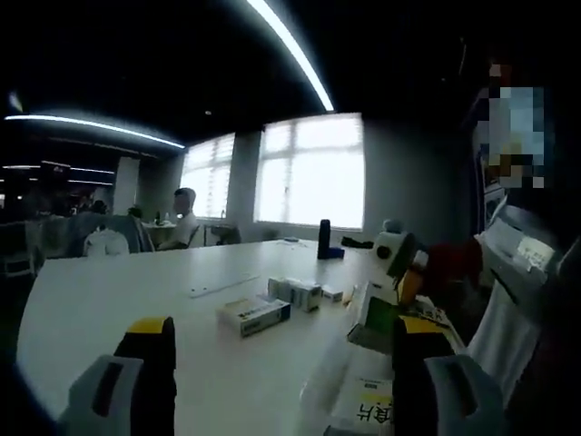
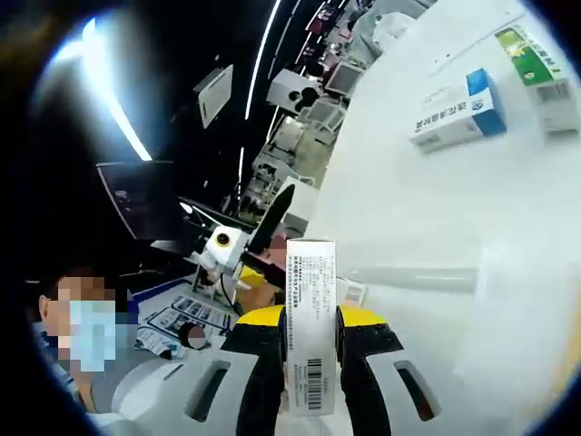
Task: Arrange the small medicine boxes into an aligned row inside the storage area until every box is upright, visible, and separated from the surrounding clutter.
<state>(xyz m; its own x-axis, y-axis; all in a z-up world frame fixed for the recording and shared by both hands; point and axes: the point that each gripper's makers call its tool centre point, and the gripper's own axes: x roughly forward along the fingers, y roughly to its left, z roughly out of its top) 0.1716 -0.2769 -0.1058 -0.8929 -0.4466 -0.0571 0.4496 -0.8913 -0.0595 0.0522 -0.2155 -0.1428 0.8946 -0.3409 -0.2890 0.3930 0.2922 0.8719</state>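
My right gripper (image 2: 310, 329) is shut on a white medicine box (image 2: 310, 300) with a barcode, held upright between the yellow-tipped jaws. Seen in the left gripper view, that right gripper (image 1: 404, 283) comes in from the right and carries the box (image 1: 370, 313) above the table's right side. My left gripper (image 1: 283, 363) is open, jaws wide apart, with nothing between them. On the white table (image 1: 118, 309) lie a white-and-blue box (image 1: 254, 314), a small cluster of boxes (image 1: 296, 292) and one small box (image 1: 333, 293). Another white-and-blue box (image 2: 458, 113) and a green-and-white box (image 2: 540, 73) lie flat.
A flat box with a yellow label (image 1: 368, 404) lies near my left gripper's right jaw. A dark bottle (image 1: 324, 239) stands at the table's far end. A person in white (image 1: 522, 291) stands at the right. People sit at a far table (image 1: 182, 222).
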